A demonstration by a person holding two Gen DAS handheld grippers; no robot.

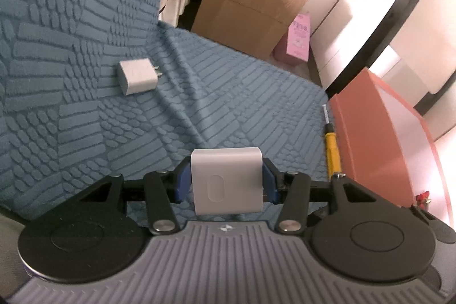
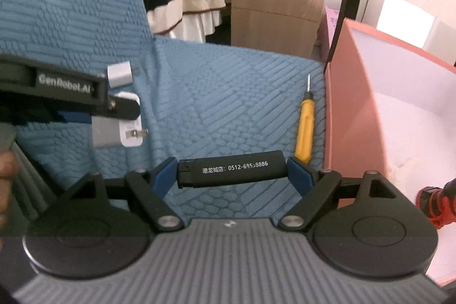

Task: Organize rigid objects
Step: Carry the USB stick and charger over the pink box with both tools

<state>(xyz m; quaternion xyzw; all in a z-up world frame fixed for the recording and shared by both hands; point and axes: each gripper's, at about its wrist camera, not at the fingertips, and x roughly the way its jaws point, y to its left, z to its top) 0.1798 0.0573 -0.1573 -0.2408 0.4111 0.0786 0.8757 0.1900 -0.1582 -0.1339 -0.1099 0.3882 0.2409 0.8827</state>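
Left wrist view: left gripper (image 1: 226, 184) holds a grey charger block (image 1: 226, 184) between its blue fingers (image 1: 182, 184), pads pressed on both flanks, lifted above the blue textured cover (image 1: 228, 93). An oval recess marks the block's face; no writing legible. A white plug adapter (image 1: 137, 77) lies alone on the cover further off, prongs pointing right. A yellow screwdriver (image 1: 333, 150) lies just beside the pink box (image 1: 367, 138).

Right wrist view: right gripper (image 2: 232, 171) has its fingers (image 2: 161, 175) spread wide, clamping a black lighter (image 2: 232, 168) end to end. White print reads Chinese characters, then "0512-685?8886", one digit unclear. This view alone shows the left gripper from outside, labelled "GenRobot.AI", plus the box's white interior and a red object (image 2: 436, 204) inside.
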